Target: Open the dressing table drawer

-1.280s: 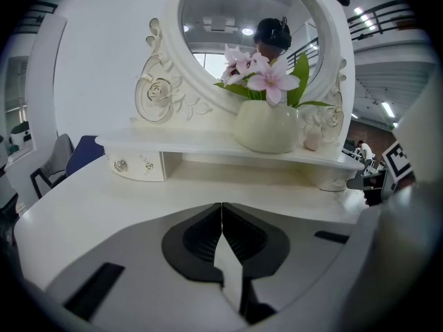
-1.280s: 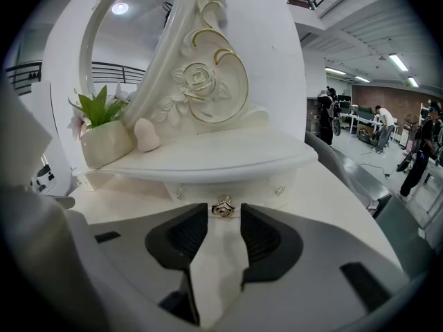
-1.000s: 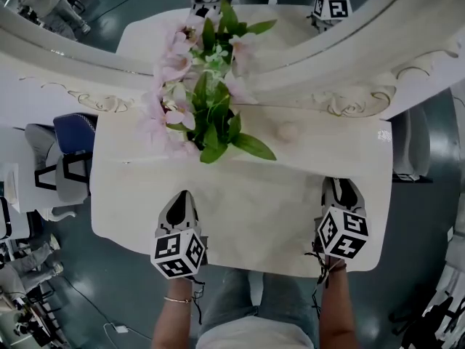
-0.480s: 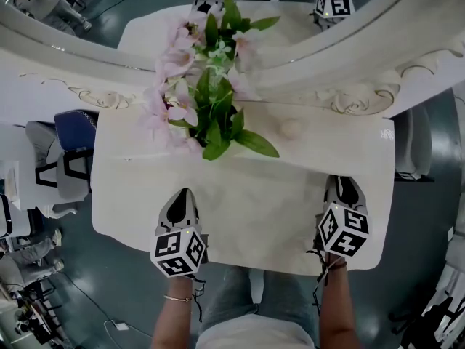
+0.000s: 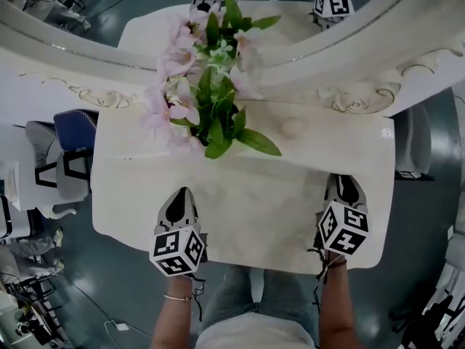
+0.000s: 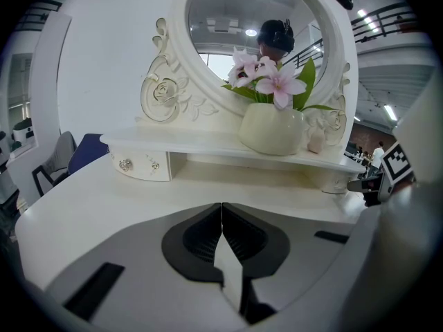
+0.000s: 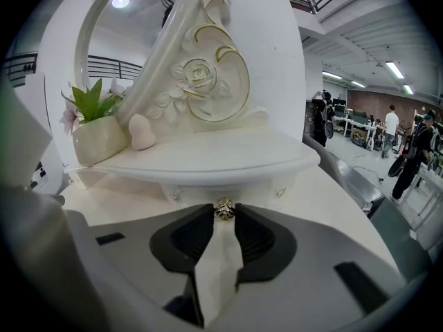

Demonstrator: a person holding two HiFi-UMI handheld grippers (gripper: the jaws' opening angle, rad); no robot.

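Note:
The white dressing table (image 5: 254,209) has a small drawer (image 7: 232,187) under the right end of its shelf (image 7: 208,159). A metal drawer knob (image 7: 223,210) sticks out of the drawer front. My right gripper (image 7: 223,216) has this knob between its fingertips. Its jaws are closing and both tips touch the knob. In the head view the right gripper (image 5: 347,186) points under the shelf, which hides the drawer. My left gripper (image 6: 221,209) is shut and empty over the tabletop, well short of the left drawer (image 6: 142,164). The head view shows the left gripper (image 5: 182,196) at the near left.
A vase of pink flowers (image 5: 207,100) stands on the shelf beside a small egg-shaped sponge (image 5: 290,128). The round carved mirror frame (image 5: 349,71) rises behind them. Chairs (image 5: 69,158) stand left of the table, and people are at desks far off (image 7: 391,126).

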